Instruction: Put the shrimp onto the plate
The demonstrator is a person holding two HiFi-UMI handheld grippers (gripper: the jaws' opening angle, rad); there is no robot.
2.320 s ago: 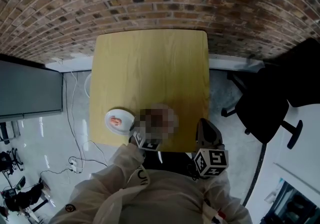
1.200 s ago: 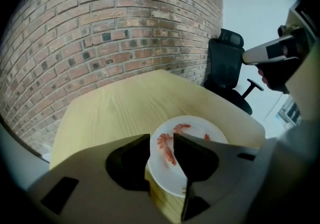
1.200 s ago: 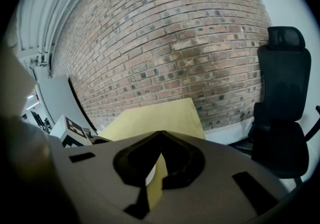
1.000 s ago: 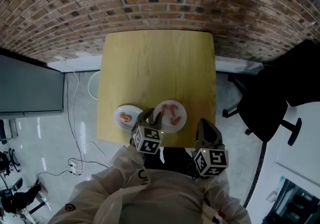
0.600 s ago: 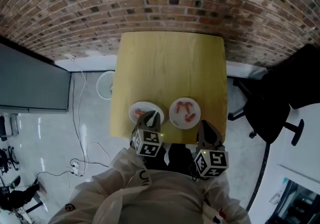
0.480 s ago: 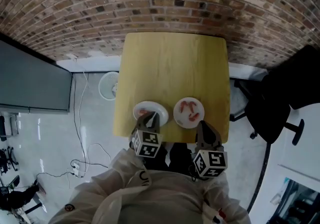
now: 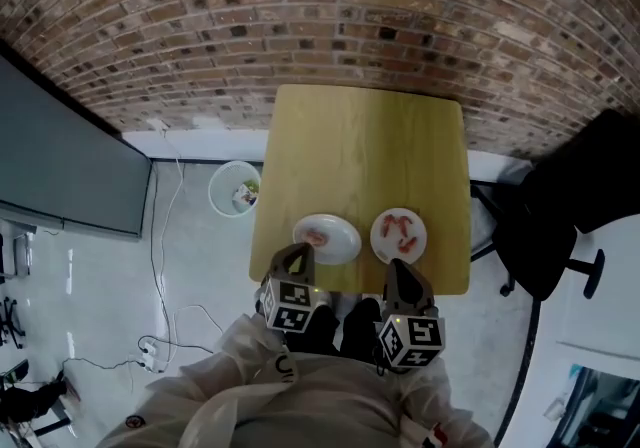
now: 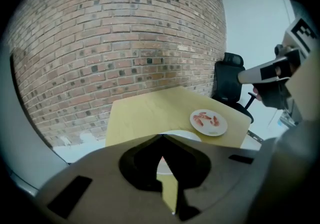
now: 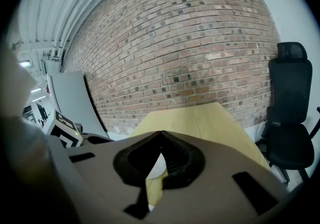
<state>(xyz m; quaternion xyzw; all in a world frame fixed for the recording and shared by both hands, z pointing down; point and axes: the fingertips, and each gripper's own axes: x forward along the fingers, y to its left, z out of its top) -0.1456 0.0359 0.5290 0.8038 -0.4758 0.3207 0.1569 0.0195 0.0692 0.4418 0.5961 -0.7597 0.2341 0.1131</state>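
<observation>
On the near part of the yellow table [image 7: 365,156] stand two white plates. The left plate [image 7: 341,246] holds one pink shrimp [image 7: 316,236]. The right plate [image 7: 384,247] holds several shrimp [image 7: 402,228]. My left gripper [image 7: 297,249] hangs just short of the table's near edge, below the left plate; its jaws have just been closing and now stand shut with nothing between them. In the left gripper view its tips [image 8: 162,136] meet, with the right plate [image 8: 223,127] beyond. My right gripper [image 7: 401,272] [image 9: 160,132] is below the right plate, shut and empty.
A brick wall [image 7: 330,16] runs behind the table. A black office chair [image 7: 560,226] stands to the right, and shows in the right gripper view as well [image 9: 290,118]. A white bin [image 7: 235,189] and cables [image 7: 165,236] are on the floor to the left, beside a grey panel [image 7: 60,156].
Both grippers have drawn back from over the plates to just off the table's near edge. The left jaws have closed. The head view has shifted, so the table sits further right and lower.
</observation>
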